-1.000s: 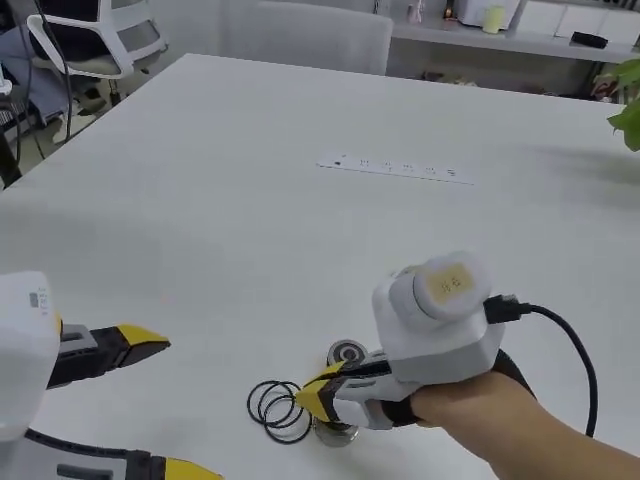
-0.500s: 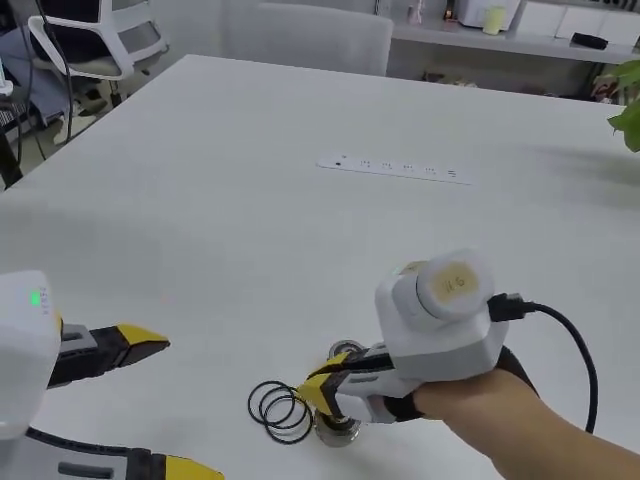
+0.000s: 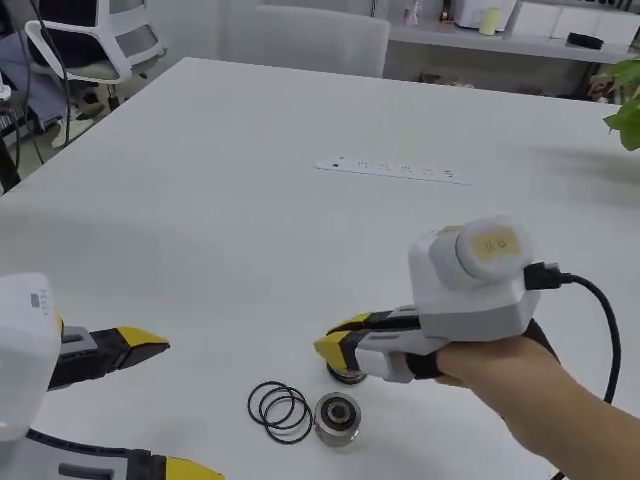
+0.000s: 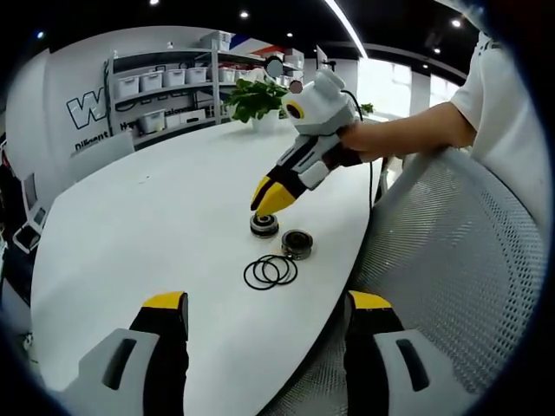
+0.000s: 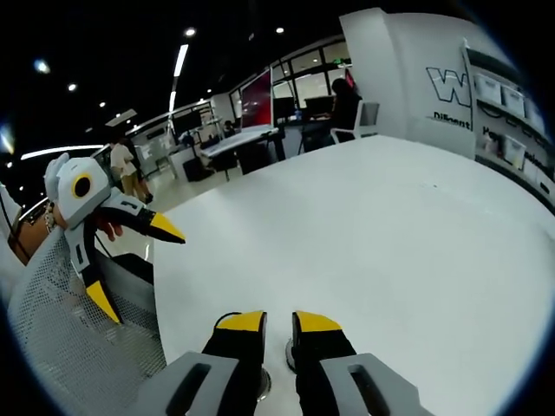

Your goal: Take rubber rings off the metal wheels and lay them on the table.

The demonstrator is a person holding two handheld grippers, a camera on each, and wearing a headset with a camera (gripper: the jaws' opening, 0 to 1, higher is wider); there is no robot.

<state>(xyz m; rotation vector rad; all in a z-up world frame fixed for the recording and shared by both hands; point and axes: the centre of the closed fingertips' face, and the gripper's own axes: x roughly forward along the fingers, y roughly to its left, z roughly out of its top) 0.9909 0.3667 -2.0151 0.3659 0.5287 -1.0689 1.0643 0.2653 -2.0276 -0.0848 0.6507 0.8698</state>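
Your right gripper (image 3: 325,343), jaws almost pressed together with nothing visibly pinched, hovers just above one round silver metal wheel (image 3: 347,373), while the second wheel (image 3: 337,418) lies just beside loose black rubber rings (image 3: 279,408) on the white table (image 3: 250,200), and your left gripper (image 3: 180,408) is spread wide, well apart.

wall sign (image 4: 87,108): large "W" | smaller line beneath: starts "Di", rest too blurred to read

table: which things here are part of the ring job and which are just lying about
Job: rubber rings, metal wheel beside them, second wheel under the right gripper.
Lying about: power strip, plant, chair.
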